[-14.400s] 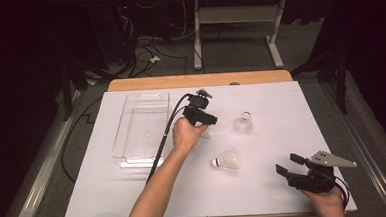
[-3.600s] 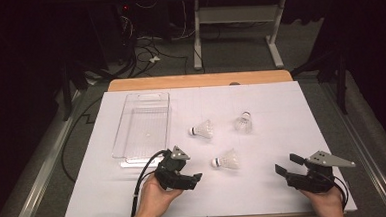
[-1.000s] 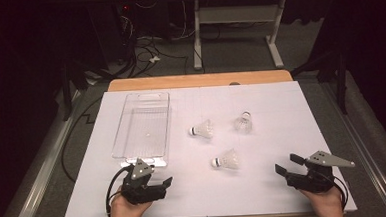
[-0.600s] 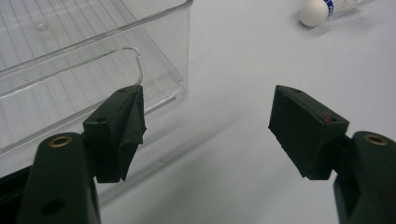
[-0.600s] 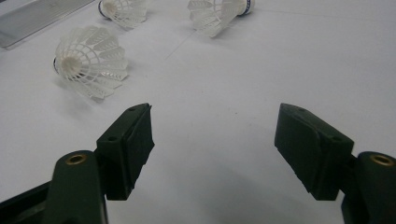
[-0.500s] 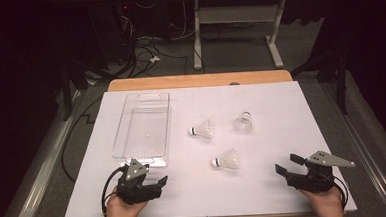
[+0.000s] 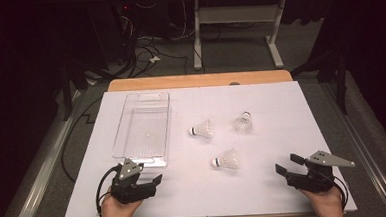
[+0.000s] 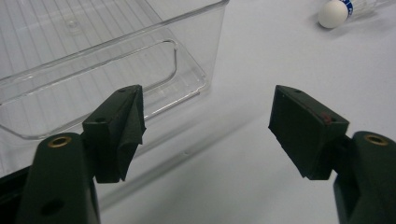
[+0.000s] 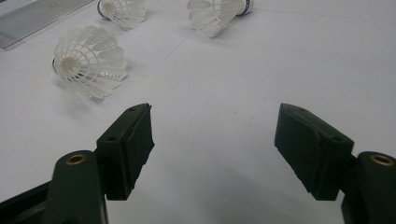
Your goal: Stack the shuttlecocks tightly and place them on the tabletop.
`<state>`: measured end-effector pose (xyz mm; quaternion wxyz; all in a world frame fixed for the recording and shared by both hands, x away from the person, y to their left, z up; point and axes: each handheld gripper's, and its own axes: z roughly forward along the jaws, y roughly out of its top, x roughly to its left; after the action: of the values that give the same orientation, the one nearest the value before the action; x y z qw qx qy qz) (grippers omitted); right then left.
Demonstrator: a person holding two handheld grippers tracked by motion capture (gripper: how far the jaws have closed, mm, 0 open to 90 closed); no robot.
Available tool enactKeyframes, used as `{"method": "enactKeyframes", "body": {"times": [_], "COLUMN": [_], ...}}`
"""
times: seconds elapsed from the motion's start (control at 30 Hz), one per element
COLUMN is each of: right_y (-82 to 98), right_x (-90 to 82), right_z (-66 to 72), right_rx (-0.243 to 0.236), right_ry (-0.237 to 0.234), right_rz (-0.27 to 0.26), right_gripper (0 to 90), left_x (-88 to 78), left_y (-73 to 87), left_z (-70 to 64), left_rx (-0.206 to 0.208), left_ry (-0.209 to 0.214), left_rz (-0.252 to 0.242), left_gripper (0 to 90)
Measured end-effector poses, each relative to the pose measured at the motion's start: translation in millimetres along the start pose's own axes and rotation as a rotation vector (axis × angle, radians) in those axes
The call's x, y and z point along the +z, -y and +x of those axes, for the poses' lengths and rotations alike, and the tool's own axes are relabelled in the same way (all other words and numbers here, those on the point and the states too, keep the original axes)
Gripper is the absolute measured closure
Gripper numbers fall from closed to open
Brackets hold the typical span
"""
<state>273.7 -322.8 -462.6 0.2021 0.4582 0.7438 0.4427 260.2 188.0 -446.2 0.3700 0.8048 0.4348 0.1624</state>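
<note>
Three white shuttlecocks lie on the white table cover: one mid-table (image 7: 202, 130), one to its right (image 7: 243, 122), one nearer me (image 7: 225, 160). In the right gripper view they sit ahead: the near one (image 9: 88, 60) and two farther ones (image 9: 122, 9) (image 9: 217, 11). My left gripper (image 7: 155, 183) rests at the front left, open and empty, just short of the clear plastic tray (image 7: 141, 126). Its view shows the open jaws (image 8: 208, 126), the tray's near wall (image 8: 93, 70) and a shuttlecock's cork (image 8: 334, 13). My right gripper (image 7: 287, 164) (image 9: 215, 144) stands open and empty at the front right.
The wooden table edge (image 7: 199, 80) runs along the back. Beyond it, cables (image 7: 143, 51) lie on the floor beside a white desk frame (image 7: 236, 21). Bare white cover (image 7: 195, 198) stretches between the two grippers.
My left gripper let go of a shuttlecock mid-table, then drew back to the front left edge. In the last second it barely shifted. The right gripper stayed put.
</note>
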Motion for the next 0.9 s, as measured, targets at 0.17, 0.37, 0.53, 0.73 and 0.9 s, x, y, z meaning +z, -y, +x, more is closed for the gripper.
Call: {"method": "enactKeyframes", "body": {"times": [0.17,0.37,0.53,0.73,0.9], "right_y": [0.1,0.1,0.1,0.0,0.0], "right_x": [0.1,-0.1,-0.3,0.0,0.1], "right_z": [-0.3,-0.3,-0.4,0.1,0.0], "right_rx": [0.001,0.005,0.007,0.001,0.002], "right_ry": [0.001,0.003,0.004,0.005,0.005], "right_rz": [0.001,0.002,-0.001,0.001,0.001], "right_gripper": [28.3,28.2,28.2,28.2,28.2], "left_x": [-1.9,-3.9,-7.0,-12.2,-14.3], "left_y": [2.2,4.3,7.0,10.9,14.4], "left_z": [4.0,6.6,12.6,21.6,27.9], "left_rx": [-0.009,-0.014,-0.026,-0.044,-0.064], "left_ry": [-0.003,-0.007,-0.024,-0.044,-0.049], "left_rz": [-0.004,-0.014,-0.026,-0.042,-0.05], "left_gripper": [27.5,27.4,27.0,26.8,26.4]}}
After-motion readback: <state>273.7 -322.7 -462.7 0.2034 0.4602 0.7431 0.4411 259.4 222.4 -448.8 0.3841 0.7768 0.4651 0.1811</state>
